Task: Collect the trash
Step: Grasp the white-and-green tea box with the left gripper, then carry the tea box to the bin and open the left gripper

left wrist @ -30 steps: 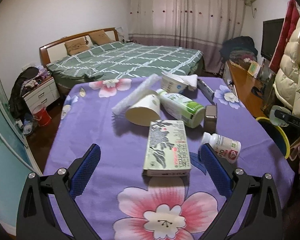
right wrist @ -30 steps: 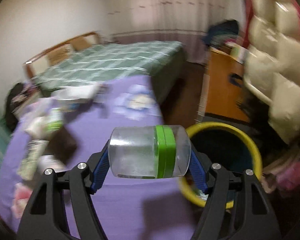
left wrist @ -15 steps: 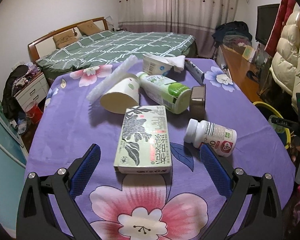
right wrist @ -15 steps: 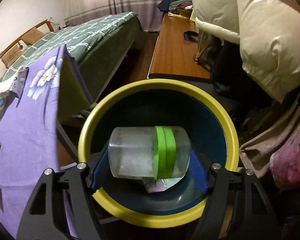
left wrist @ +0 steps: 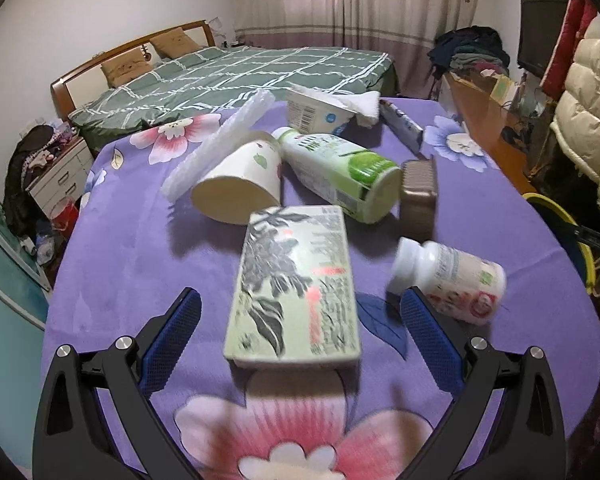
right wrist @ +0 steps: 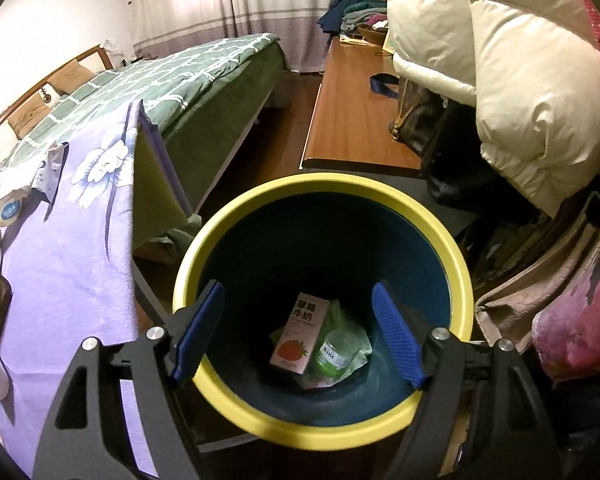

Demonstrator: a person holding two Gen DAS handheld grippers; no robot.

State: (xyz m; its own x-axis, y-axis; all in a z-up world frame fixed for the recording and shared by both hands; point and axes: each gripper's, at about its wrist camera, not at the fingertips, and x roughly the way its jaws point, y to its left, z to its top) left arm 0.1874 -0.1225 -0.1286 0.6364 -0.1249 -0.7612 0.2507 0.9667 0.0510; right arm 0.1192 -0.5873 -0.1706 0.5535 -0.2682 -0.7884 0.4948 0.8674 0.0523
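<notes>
Two views split the scene between them. From the left wrist, the purple flower-printed tabletop (left wrist: 112, 248) shows with its litter: one flat rectangular tissue box (left wrist: 296, 284) printed with dark leaves near the near edge, one white pill bottle (left wrist: 448, 276) lying on its side toward the right edge, one paper cup (left wrist: 240, 184) tipped over with its round mouth facing the camera, one green-and-white plastic drink bottle (left wrist: 340, 172) lying beside the cup, one small brown ribbed box (left wrist: 418, 192), one white yogurt tub (left wrist: 316, 114) near the far edge with crumpled tissue (left wrist: 362, 104) against it, one long strip of white foam (left wrist: 224, 136) and one narrow flat carton (left wrist: 402, 124). The left claw (left wrist: 300, 320) hangs over the near edge with its blue ribbed pads wide apart, the tissue box lying between them untouched. Only a sliver of the yellow bin rim shows at the right edge here. From the right wrist, the round bin (right wrist: 380, 204) fills the view, yellow-rimmed with a dark blue inside, standing on the floor just off the tabletop's right edge. At its bottom lie one pink strawberry milk carton (right wrist: 298, 334), one clear jar (right wrist: 338, 350) with a green band, and some crumpled green wrapping. The right claw (right wrist: 298, 334) hovers above the bin mouth; its jaws have just been opening, stand wide, and hold nothing.
</notes>
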